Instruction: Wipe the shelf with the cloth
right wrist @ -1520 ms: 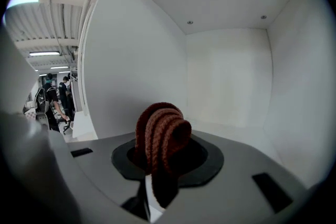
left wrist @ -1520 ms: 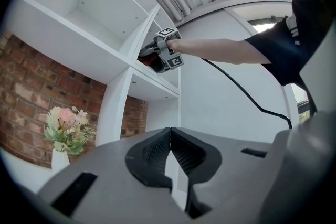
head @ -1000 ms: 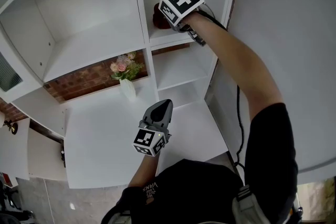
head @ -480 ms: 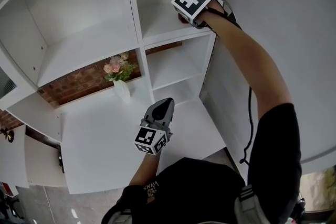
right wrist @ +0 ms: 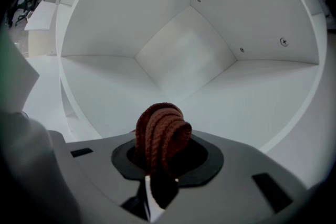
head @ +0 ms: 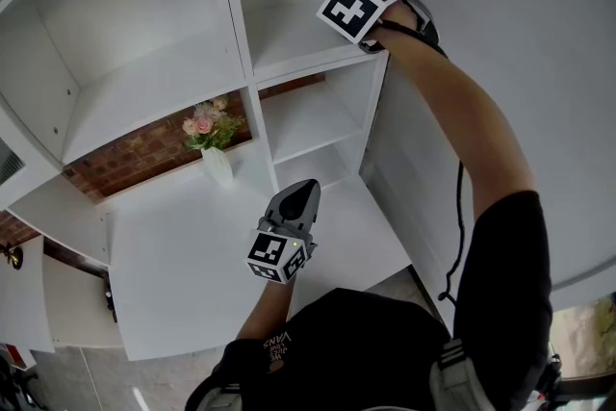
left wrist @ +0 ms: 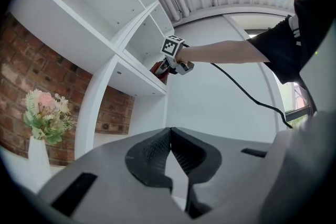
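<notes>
From the head, looks steeply down on the shelf [head: 154, 82]. From the left gripper [left wrist: 170, 134], looks up at it. From the right gripper [right wrist: 160, 157], looks close into one box.

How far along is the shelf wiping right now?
Done: the brown cloth is clamped in the right gripper. In hand: it faces into the upper shelf compartment. Left: hard to tell how much, since the white boards show no wipe marks. The left gripper is shut, empty.
</notes>
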`<action>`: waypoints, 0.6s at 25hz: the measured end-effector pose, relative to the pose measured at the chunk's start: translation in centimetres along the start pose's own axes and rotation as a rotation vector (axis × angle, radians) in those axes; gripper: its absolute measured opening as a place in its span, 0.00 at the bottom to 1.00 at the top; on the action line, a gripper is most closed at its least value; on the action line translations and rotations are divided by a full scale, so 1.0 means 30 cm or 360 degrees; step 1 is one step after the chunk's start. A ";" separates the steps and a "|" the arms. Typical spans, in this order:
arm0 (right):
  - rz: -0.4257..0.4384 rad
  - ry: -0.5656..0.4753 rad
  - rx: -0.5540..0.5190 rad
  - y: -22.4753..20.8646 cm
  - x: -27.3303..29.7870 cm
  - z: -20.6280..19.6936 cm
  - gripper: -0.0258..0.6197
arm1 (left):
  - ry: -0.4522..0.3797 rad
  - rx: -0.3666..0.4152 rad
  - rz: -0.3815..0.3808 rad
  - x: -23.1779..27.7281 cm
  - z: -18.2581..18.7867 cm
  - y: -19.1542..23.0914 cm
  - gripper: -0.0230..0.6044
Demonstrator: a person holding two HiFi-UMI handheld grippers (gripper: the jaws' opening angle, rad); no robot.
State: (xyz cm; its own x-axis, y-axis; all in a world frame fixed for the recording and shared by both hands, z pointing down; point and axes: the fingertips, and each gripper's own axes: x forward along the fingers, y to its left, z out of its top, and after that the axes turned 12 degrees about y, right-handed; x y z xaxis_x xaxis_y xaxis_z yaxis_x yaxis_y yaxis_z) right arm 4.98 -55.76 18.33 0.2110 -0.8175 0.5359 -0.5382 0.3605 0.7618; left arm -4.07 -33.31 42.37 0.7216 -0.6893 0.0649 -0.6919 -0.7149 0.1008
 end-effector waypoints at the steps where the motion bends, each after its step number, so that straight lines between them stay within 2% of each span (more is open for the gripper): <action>1: 0.0012 -0.0021 0.0013 0.000 -0.005 0.006 0.20 | 0.0002 -0.0001 -0.0002 0.000 -0.001 -0.001 0.05; 3: 0.0070 -0.0097 0.0064 0.002 -0.027 0.031 0.20 | 0.0007 -0.0004 0.0000 0.000 -0.006 0.000 0.05; 7: 0.0267 -0.0359 0.0223 0.018 -0.121 0.123 0.20 | 0.0018 -0.0017 0.0017 -0.001 -0.014 0.008 0.05; 9: 0.0443 -0.0514 0.0306 0.053 -0.189 0.187 0.20 | 0.0019 -0.0020 0.0030 -0.003 -0.013 0.014 0.05; 11: 0.0673 -0.0653 0.0389 0.103 -0.254 0.246 0.20 | 0.0025 -0.0014 0.0048 -0.006 -0.012 0.019 0.05; 13: 0.0882 -0.0740 0.0438 0.157 -0.307 0.287 0.20 | 0.0033 -0.0008 0.0067 -0.012 -0.012 0.025 0.05; 15: 0.1019 -0.0775 0.0434 0.213 -0.337 0.310 0.20 | 0.0038 -0.0005 0.0093 -0.022 -0.012 0.034 0.05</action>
State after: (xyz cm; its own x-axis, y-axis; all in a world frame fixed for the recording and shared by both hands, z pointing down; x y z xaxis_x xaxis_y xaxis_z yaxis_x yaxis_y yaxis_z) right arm -8.18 -49.35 14.40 -0.5425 -0.6172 0.5699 -0.6250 0.7498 0.2170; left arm -5.23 -33.54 42.80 0.6801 -0.7270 0.0945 -0.7330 -0.6729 0.0990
